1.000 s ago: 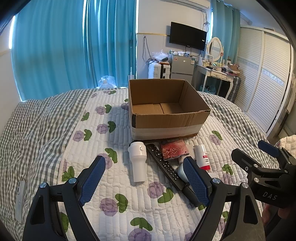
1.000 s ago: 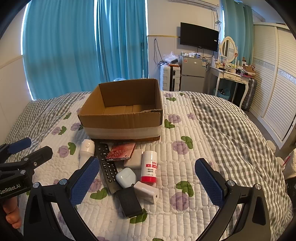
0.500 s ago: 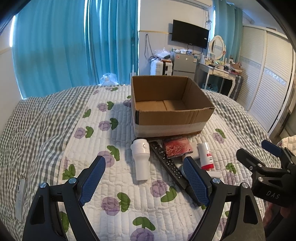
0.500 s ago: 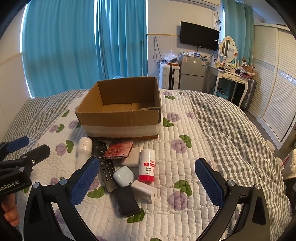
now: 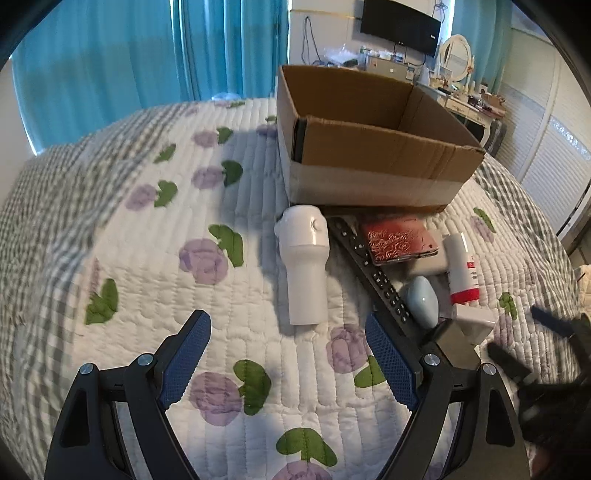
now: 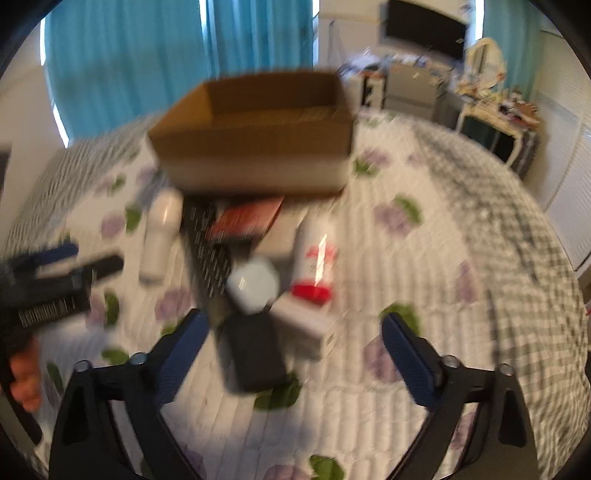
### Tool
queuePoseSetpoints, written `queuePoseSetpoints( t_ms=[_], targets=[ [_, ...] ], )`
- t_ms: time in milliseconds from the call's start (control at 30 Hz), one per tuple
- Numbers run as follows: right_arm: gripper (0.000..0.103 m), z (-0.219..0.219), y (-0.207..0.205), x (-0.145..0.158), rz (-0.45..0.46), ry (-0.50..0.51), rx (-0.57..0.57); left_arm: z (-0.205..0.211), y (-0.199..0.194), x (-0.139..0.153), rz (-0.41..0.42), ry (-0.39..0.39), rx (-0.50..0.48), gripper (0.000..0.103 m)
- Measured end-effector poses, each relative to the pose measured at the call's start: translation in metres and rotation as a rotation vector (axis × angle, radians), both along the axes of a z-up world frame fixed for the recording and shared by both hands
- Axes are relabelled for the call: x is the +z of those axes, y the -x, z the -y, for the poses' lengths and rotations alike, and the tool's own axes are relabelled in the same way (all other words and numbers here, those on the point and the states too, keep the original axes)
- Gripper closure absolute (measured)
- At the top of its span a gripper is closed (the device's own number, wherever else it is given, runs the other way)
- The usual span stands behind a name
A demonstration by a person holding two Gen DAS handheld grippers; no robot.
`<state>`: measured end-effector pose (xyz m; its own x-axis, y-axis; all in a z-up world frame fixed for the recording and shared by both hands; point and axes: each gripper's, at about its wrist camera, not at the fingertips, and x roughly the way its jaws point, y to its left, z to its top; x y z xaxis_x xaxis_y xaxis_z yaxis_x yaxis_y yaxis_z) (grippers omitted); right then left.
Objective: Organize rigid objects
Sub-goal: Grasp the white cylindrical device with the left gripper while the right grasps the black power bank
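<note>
An open, empty cardboard box [image 5: 369, 155] stands on the quilted bed. In front of it lie a white cylinder device [image 5: 304, 266], a black remote [image 5: 369, 273], a red patterned case [image 5: 399, 242], a pale blue pod [image 5: 423, 301], a white tube with a red band [image 5: 463, 273], a white adapter [image 5: 474, 321] and a black block [image 6: 255, 354]. My left gripper [image 5: 284, 350] is open and empty, just short of the white cylinder. My right gripper [image 6: 295, 350] is open and empty, over the black block and the adapter [image 6: 306, 332]. The right wrist view is blurred.
The bed's floral quilt [image 5: 166, 258] spreads to the left, with grey checked cover at its sides. Blue curtains [image 5: 129, 55], a TV [image 5: 400, 16], a dressing table [image 5: 469, 103] and white wardrobe doors [image 5: 550, 162] stand behind the bed.
Both grippers have moved forward and down toward the row of objects, which now look larger. Both stay open and empty. No object has moved.
</note>
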<state>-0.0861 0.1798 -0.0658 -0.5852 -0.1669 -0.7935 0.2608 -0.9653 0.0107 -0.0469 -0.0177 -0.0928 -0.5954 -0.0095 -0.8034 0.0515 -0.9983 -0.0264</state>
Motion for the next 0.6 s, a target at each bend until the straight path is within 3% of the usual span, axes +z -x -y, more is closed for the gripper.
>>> queuePoseSetpoints(
  t_ms=[133, 233, 433, 600],
  targets=[
    [0.031, 0.015, 0.004, -0.037, 0.126, 0.008, 0.069, -0.003, 0.009, -0.01, 0.023, 0.006, -0.021, 0.015],
    [0.04, 0.02, 0.009, -0.052, 0.171, 0.023, 0.089, -0.005, 0.019, -0.022, 0.056, 0.002, -0.017, 0.015],
    [0.057, 0.028, 0.022, -0.065, 0.196, -0.007, 0.101, -0.013, 0.035, -0.037, 0.071, 0.015, -0.035, 0.015],
    [0.059, 0.026, 0.022, -0.067, 0.18, 0.005, 0.137, -0.018, 0.051, -0.045, 0.071, 0.047, -0.08, 0.015]
  ],
)
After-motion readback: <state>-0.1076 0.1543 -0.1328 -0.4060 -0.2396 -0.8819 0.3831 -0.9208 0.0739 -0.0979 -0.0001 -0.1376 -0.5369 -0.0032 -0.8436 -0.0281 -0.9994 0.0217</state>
